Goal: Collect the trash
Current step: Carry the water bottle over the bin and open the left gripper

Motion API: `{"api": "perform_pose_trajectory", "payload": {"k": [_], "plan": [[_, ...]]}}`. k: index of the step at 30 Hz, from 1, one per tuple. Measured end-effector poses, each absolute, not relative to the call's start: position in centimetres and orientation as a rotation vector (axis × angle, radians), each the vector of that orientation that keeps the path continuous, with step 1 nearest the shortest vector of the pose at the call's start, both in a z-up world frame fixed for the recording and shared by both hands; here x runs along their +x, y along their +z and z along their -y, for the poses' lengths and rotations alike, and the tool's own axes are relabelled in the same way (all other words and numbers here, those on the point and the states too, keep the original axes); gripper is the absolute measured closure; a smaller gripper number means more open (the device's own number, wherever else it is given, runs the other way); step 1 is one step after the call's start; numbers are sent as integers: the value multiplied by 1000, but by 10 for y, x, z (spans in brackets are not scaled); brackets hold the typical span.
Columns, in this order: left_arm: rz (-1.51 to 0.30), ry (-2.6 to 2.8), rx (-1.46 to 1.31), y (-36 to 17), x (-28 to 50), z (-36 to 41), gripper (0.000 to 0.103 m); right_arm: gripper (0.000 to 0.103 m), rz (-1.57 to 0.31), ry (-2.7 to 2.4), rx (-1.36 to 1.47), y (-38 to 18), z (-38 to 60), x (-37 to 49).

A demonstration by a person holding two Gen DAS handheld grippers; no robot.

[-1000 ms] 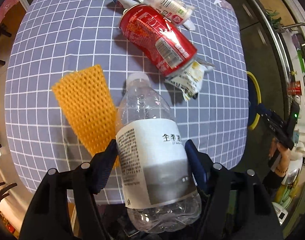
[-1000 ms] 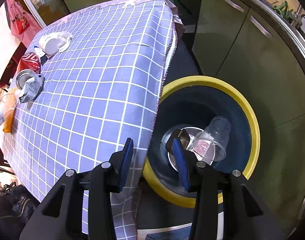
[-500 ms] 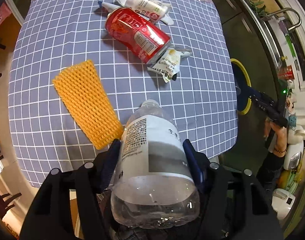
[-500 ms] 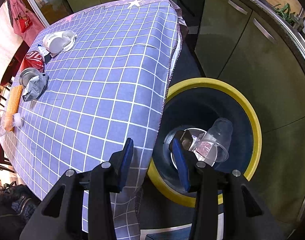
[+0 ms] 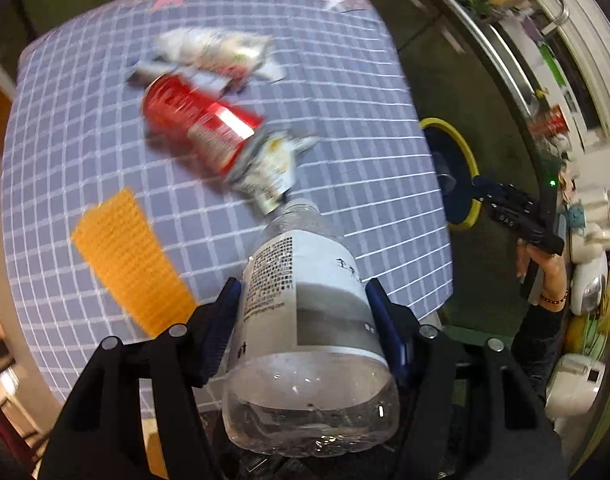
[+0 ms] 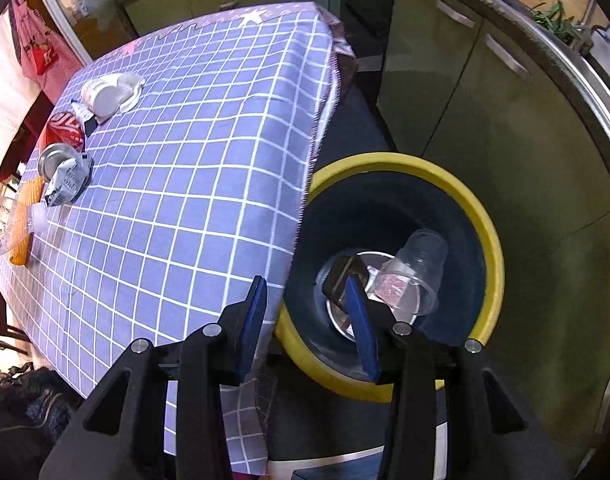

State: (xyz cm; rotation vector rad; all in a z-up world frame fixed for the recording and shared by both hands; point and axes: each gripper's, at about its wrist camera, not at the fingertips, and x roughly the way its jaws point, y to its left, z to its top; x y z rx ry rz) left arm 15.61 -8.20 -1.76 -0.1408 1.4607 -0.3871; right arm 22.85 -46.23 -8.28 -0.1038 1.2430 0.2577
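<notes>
— So how much trash is collected?
— A clear plastic cup already lies in the yellow-rimmed bin at lower right. Left on the checked tabletop: a red drink can, a crumpled wrapper and an orange mesh sleeve.
— And the tools?
— The left tool is clamped on a clear plastic water bottle, bottom centre of frame. The right tool stands apart, empty, over the bin's edge.

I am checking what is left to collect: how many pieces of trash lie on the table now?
4: a red can, a white bottle behind it, a crumpled wrapper beside it, an orange net. Smaller scraps may be hidden.
</notes>
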Motion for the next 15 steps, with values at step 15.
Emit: {"api": "perform_pose_trajectory", "payload": {"k": [15], "plan": [[-1398,-808,107,-35,220,322,42,62,-1174,72,-10,-47,555,185]]}}
